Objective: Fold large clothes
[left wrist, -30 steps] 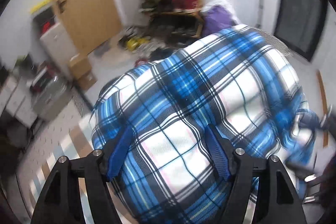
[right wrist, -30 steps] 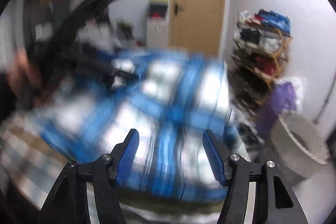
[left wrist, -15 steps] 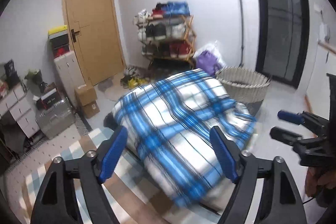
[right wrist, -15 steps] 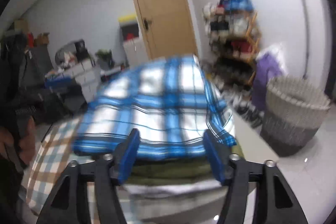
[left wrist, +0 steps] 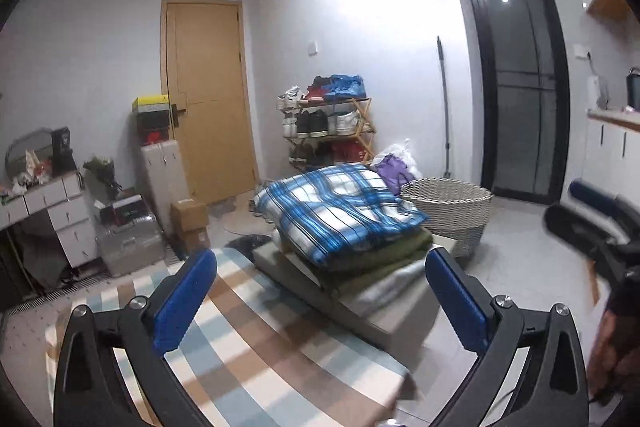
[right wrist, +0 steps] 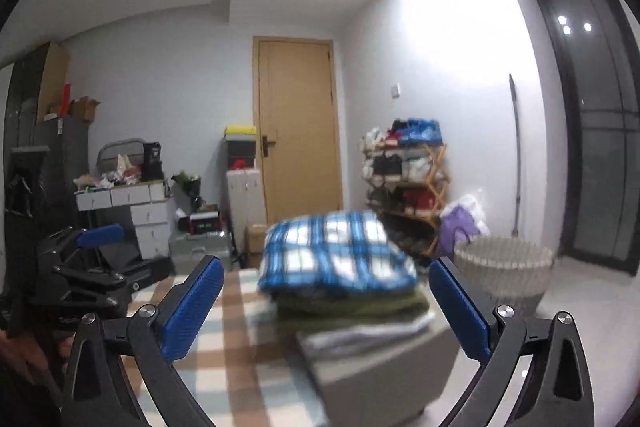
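A folded blue plaid garment (left wrist: 340, 203) lies on top of a stack with an olive piece (left wrist: 384, 259) and a pale one beneath, on a low grey block (left wrist: 400, 311). In the right wrist view the same plaid garment (right wrist: 336, 251) looks blurred. My left gripper (left wrist: 320, 259) is back from the stack, its jaws opening wide with nothing between the blue pads. My right gripper (right wrist: 326, 265) is also clear of the stack, jaws opening and empty. Each gripper shows in the other's view: the right gripper (left wrist: 592, 215) at the right edge, the left gripper (right wrist: 92, 259) at the left edge.
A brown, blue and white checked cloth (left wrist: 260, 339) covers the surface below me. A wicker basket (left wrist: 452, 211) stands right of the stack. Behind are a shoe rack (left wrist: 328, 131), a wooden door (left wrist: 208, 99), cardboard boxes (left wrist: 190, 219), a silver case (left wrist: 128, 243) and white drawers (left wrist: 60, 211).
Both grippers let go of the plaid garment and drew back and upward from it. Their jaws spread wider. The garment now rests on the stack, farther away.
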`<state>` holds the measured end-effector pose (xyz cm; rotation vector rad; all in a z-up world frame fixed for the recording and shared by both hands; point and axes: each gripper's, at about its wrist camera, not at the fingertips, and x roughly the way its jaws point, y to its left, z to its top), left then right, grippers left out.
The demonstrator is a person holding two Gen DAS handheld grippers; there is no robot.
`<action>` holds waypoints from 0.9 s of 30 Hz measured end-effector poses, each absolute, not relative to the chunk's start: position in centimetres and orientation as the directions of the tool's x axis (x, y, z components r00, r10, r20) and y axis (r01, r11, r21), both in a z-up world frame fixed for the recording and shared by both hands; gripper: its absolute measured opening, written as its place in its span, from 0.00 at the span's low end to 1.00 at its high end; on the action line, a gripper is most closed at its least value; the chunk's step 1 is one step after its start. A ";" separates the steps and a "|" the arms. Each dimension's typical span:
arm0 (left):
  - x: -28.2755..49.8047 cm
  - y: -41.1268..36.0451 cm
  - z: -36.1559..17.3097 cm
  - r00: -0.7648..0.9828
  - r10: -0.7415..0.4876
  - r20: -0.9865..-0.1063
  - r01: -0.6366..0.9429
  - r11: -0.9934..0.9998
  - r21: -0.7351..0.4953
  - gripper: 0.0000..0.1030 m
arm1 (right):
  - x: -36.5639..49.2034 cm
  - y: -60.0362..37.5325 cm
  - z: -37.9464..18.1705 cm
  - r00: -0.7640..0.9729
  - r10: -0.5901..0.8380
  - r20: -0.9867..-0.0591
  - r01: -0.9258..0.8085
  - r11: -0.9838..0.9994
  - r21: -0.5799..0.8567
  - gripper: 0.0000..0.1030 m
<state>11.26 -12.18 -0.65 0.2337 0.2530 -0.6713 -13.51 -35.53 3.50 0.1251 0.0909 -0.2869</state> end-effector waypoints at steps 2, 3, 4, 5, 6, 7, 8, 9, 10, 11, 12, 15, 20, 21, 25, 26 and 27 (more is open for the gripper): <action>10.4 -11.5 -1.1 0.776 -0.562 -0.286 0.612 0.781 0.125 0.99 | -14.9 -34.9 2.7 0.957 -0.280 -0.075 0.289 0.945 0.154 1.00; 10.3 -11.1 -1.3 0.785 -0.552 -0.280 0.598 0.794 0.109 0.99 | -15.5 -34.4 2.3 0.954 -0.294 -0.057 0.299 0.939 0.168 1.00; 10.3 -10.8 -1.5 0.785 -0.549 -0.287 0.591 0.802 0.083 0.99 | -15.8 -33.9 1.9 0.952 -0.304 -0.047 0.307 0.938 0.161 1.00; 10.6 -10.6 -1.7 0.779 -0.551 -0.299 0.592 0.804 0.061 0.99 | -15.7 -33.5 1.7 0.952 -0.304 -0.042 0.306 0.944 0.126 1.00; 10.9 -10.4 -1.7 0.776 -0.549 -0.309 0.586 0.809 0.035 0.99 | -15.6 -33.0 1.7 0.952 -0.305 -0.042 0.307 0.948 0.081 1.00; 10.9 -10.1 -1.7 0.778 -0.545 -0.312 0.579 0.815 0.020 0.99 | -15.3 -32.5 1.9 0.945 -0.324 -0.042 0.326 0.945 0.030 1.00; 11.2 -10.1 -1.6 0.779 -0.542 -0.316 0.573 0.819 0.008 0.99 | -15.2 -32.4 1.9 0.940 -0.341 -0.032 0.342 0.940 0.017 1.00; 11.3 -10.3 -1.5 0.781 -0.539 -0.314 0.571 0.821 0.013 0.99 | -15.7 -32.4 2.0 0.943 -0.334 -0.009 0.334 0.942 0.031 1.00; 11.2 -10.2 -1.6 0.787 -0.534 -0.308 0.567 0.824 0.020 0.99 | -16.4 -32.2 1.8 0.945 -0.326 0.018 0.325 0.944 0.049 1.00; 11.3 -10.4 -1.6 0.796 -0.524 -0.301 0.558 0.830 0.029 0.99 | -17.1 -32.3 1.7 0.945 -0.321 0.060 0.317 0.946 0.074 1.00; 11.4 -10.5 -1.7 0.798 -0.524 -0.298 0.556 0.831 0.030 0.99 | -17.7 -32.3 1.6 0.944 -0.314 0.102 0.305 0.948 0.088 1.00; 11.9 -11.2 -2.3 0.758 -0.577 -0.303 0.604 0.797 -0.007 0.99 | -17.6 -32.4 1.5 0.938 -0.326 0.117 0.321 0.945 0.060 1.00; 11.6 -13.0 -3.0 0.741 -0.605 -0.291 0.636 0.772 0.015 0.99 | -16.8 -32.9 1.0 0.950 -0.298 0.089 0.292 0.953 0.077 1.00; 11.5 -13.4 -2.9 0.739 -0.609 -0.289 0.643 0.765 0.031 0.99 | -16.7 -32.9 0.9 0.952 -0.295 0.083 0.289 0.954 0.075 1.00; 11.5 -14.4 -3.7 0.757 -0.587 -0.287 0.624 0.780 0.048 0.99 | -16.7 -33.1 0.8 0.959 -0.273 0.074 0.266 0.960 0.089 1.00; 11.5 -14.5 -3.8 0.757 -0.584 -0.293 0.623 0.781 0.054 0.99 | -16.8 -33.4 0.8 0.960 -0.269 0.076 0.260 0.959 0.113 1.00; 11.5 -14.7 -3.9 0.754 -0.586 -0.297 0.628 0.776 0.063 0.99 | -17.0 -33.8 0.7 0.962 -0.263 0.077 0.251 0.958 0.136 1.00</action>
